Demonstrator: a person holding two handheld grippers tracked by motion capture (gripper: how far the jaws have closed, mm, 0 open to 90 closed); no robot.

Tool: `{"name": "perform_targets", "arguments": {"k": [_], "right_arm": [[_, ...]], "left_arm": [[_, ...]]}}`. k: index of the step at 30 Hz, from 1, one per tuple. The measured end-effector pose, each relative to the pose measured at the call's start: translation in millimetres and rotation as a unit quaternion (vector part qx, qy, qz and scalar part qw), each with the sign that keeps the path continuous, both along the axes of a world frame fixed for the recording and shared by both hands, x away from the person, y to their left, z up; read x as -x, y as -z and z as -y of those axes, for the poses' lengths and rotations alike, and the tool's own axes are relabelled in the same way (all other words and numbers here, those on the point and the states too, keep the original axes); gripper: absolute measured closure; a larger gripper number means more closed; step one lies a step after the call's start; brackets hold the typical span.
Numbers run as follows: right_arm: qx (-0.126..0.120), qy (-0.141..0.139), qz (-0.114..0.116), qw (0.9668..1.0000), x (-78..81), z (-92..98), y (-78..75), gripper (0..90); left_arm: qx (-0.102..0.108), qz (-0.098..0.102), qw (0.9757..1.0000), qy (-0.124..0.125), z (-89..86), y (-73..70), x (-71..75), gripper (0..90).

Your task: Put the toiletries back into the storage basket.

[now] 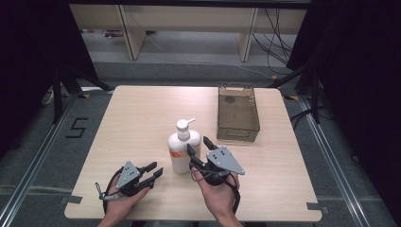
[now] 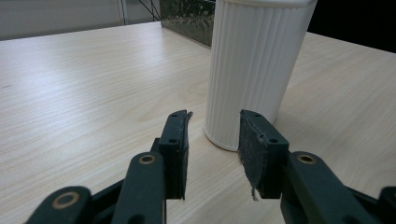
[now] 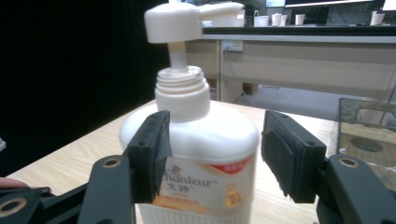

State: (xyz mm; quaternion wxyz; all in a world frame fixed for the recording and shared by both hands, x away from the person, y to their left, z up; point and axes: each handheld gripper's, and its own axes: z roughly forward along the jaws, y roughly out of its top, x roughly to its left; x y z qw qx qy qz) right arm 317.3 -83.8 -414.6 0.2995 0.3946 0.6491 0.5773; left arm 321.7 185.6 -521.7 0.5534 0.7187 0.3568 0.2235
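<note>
The right gripper view shows the label on the upright white plastic pump bottle; its nozzle points toward the brown mesh basket. The right hand-held gripper is spread wide beside the bottle, gripping nothing. The left hand-held gripper on the desk is narrowly parted and empty.

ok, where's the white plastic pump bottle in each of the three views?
High view: white plastic pump bottle stands upright at table centre, just ahead of both grippers.
Left gripper view: its ribbed white base rises upper right, beyond the open jaws.
Right gripper view: its shoulder, label and pump head sit centre, behind the open jaws.
Shared landmark: the dark see-through basket, at the top edge and the right edge.
</note>
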Motion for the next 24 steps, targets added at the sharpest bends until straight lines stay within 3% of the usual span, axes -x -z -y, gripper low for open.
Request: {"name": "perform_targets", "arguments": {"k": [7,11,12,13,22,23,24], "right_arm": [[0.007,-0.010,-0.006,0.9999,-3.5,-12.7,-7.3,44.3],[0.008,-0.008,0.002,0.9999,-5.5,-17.0,-9.6,45.8],[0.021,-0.002,0.014,0.9997,-6.6,-16.8,-10.5,45.9],[0.005,-0.003,-0.001,1.0000,-6.1,-20.0,-10.8,46.2],[0.013,0.012,0.013,0.9998,-11.6,-29.3,-24.6,46.7],[0.023,0.015,0.020,0.9994,-13.4,-30.3,-27.0,46.6],[0.013,0.012,0.012,0.9998,-13.5,-33.1,-27.5,46.6]], "left_arm": [[0.007,0.003,1.0000,-0.001,0.6,0.7,-1.1,61.4],[0.005,0.007,1.0000,0.000,0.2,0.5,0.0,60.8],[0.005,0.007,1.0000,-0.002,0.0,0.5,0.4,60.7],[0.002,0.004,1.0000,-0.003,-0.4,0.0,0.9,60.6],[0.007,0.005,1.0000,-0.002,0.4,0.6,-0.2,60.3],[0.006,0.005,1.0000,-0.003,0.3,0.5,-0.2,60.4],[0.003,0.003,1.0000,-0.004,0.0,0.1,0.1,60.3]]}}
